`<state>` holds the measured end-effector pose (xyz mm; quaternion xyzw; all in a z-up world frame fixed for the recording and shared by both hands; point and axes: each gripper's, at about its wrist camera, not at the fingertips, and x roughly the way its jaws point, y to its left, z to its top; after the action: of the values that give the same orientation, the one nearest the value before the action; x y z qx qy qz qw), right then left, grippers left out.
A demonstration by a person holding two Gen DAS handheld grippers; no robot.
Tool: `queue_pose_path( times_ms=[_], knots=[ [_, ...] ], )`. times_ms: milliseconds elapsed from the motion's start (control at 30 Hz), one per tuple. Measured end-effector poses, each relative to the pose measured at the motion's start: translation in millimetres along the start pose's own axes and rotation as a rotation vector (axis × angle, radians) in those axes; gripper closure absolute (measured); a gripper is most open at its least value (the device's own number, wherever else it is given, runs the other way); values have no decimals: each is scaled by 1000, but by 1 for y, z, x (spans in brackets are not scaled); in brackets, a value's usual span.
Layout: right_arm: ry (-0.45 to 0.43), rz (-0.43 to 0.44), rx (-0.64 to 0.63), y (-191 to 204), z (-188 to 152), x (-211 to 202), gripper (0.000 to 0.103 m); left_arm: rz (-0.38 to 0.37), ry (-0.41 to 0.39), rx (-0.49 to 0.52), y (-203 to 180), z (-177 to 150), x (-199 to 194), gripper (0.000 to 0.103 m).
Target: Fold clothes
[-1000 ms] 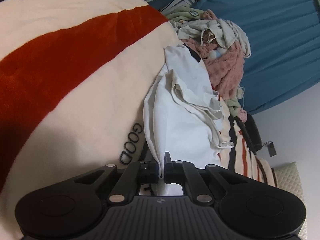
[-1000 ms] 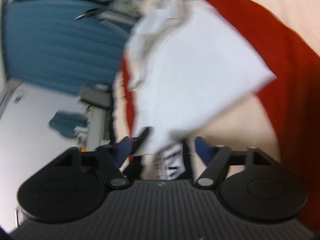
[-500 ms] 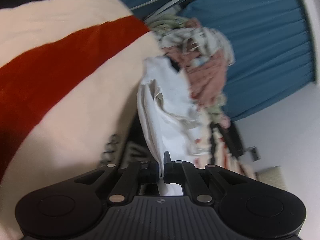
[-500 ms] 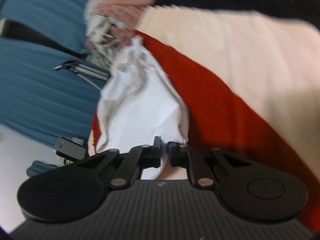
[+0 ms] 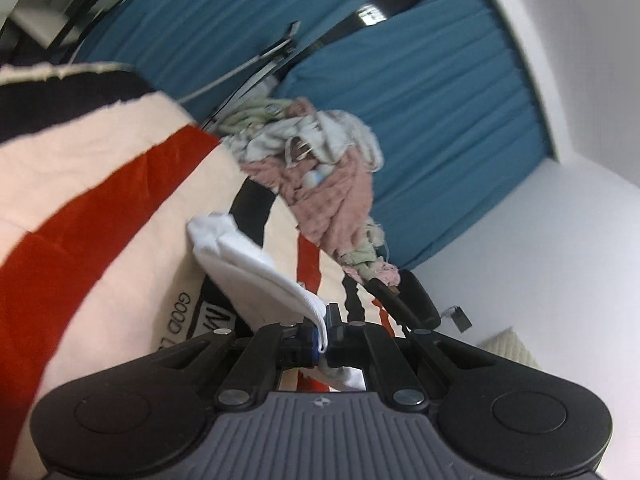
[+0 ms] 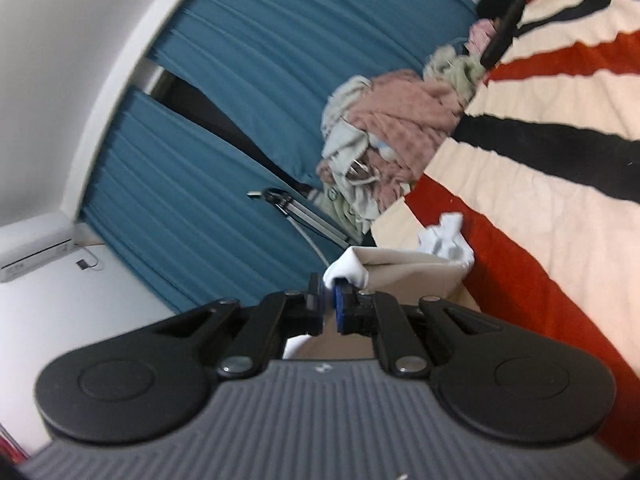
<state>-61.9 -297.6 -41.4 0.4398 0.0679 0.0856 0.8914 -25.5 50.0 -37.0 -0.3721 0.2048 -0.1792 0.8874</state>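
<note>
A white garment (image 5: 256,272) is lifted off the striped blanket (image 5: 100,208). My left gripper (image 5: 323,334) is shut on one edge of it, and the cloth runs forward and away from the jaws. In the right wrist view my right gripper (image 6: 329,304) is shut on another corner of the same white garment (image 6: 408,272), which stretches taut to the right with a crumpled end hanging over the blanket's red stripe (image 6: 520,264).
A heap of unfolded clothes (image 5: 328,176), pink, grey and green, lies at the far edge of the blanket (image 6: 392,136). Blue curtains (image 5: 420,92) hang behind it. A black object (image 5: 404,296) lies by the heap. White wall is to the side.
Both grippers have risen and tilted up, lifting the white garment off the blanket. The right gripper, open a second ago, closed on the garment's corner.
</note>
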Motion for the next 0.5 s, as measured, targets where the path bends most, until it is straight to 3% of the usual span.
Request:
queue_pose_path(
  times_ms=[133,267,367,500],
  knots=[
    [-4,-46,-33,0,-15,-34,94,2,7,44,-4,-30,-27,100],
    [-2,-73,-35,-7,-18,-34,94,7,25,62,-6,-39,-30,100],
    [5,-76,-45,1,-7,-15,94,6,41,23,-9,-26,-19,100],
    [42,-77,-60,22,22,36,94,37,91,-66,-18,28,28,99]
  ],
)
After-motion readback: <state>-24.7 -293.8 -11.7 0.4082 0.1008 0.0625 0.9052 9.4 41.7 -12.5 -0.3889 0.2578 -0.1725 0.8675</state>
